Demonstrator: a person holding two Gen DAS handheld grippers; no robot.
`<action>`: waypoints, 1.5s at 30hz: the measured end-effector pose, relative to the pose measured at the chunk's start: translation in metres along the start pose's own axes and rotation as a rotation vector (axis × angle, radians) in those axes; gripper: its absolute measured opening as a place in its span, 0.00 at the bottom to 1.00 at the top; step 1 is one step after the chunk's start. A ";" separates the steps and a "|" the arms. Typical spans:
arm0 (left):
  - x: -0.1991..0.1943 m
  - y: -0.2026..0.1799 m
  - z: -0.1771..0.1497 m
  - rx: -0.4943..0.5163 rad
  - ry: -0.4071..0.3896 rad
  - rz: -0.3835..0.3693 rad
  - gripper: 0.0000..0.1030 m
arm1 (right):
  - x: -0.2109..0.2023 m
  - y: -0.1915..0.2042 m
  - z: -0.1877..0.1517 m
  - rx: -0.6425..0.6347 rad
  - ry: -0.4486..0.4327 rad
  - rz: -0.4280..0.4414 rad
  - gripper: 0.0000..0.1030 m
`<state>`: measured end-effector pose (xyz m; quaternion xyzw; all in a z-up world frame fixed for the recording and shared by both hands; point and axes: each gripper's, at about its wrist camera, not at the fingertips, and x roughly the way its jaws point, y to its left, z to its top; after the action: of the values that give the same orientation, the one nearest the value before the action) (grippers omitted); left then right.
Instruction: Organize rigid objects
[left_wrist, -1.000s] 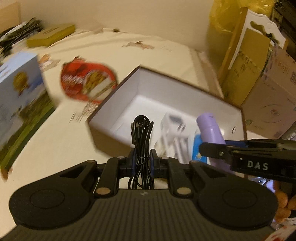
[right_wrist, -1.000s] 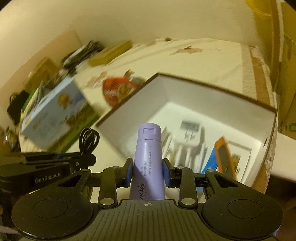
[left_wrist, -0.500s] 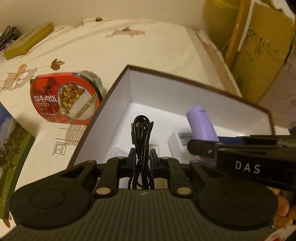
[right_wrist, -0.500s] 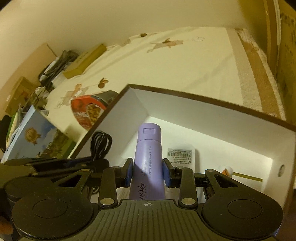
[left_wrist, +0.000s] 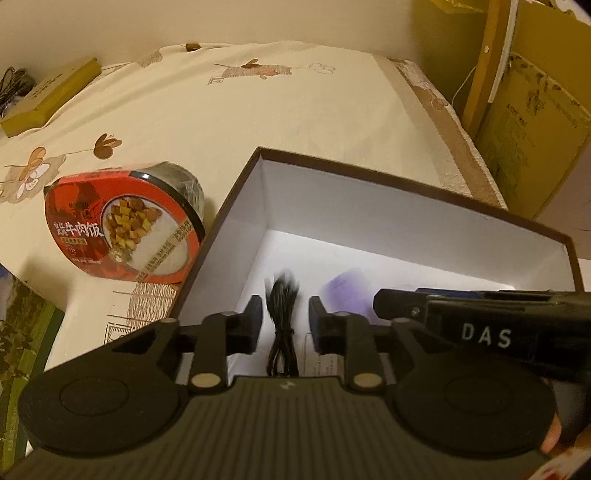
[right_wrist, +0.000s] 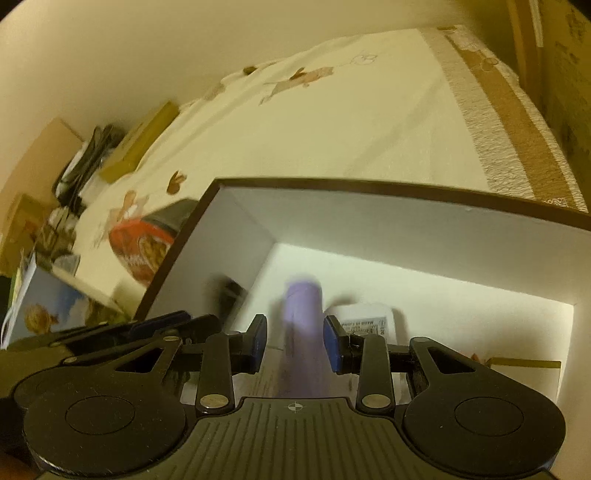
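Left gripper (left_wrist: 284, 325) is opening, its jaws clear of the black cable (left_wrist: 282, 314) dropping into the white box (left_wrist: 369, 221), while in the right view the right gripper (right_wrist: 294, 343) stands spread beside the blurred purple tube (right_wrist: 303, 332), apparently released too, a food bowl (left_wrist: 122, 229) left outside.

Your left gripper (left_wrist: 284, 319) is black, with a ribbed body, two round discs, brass-coloured screws and blue pads. Your right gripper (right_wrist: 294, 341) looks the same and carries white letters "DAS" on its side.
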<state>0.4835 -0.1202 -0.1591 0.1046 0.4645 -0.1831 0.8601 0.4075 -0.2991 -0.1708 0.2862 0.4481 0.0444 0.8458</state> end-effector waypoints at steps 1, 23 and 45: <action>-0.002 0.001 -0.001 0.007 -0.009 -0.001 0.31 | -0.002 -0.002 0.001 0.002 0.000 0.006 0.30; -0.022 0.000 -0.038 -0.001 0.016 -0.013 0.51 | -0.049 -0.002 -0.031 -0.068 -0.026 -0.027 0.63; -0.137 -0.009 -0.098 -0.132 -0.132 -0.024 0.65 | -0.149 0.011 -0.103 -0.162 -0.121 -0.122 0.76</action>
<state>0.3366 -0.0639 -0.0984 0.0298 0.4192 -0.1686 0.8916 0.2399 -0.2940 -0.1008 0.1913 0.4077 0.0117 0.8928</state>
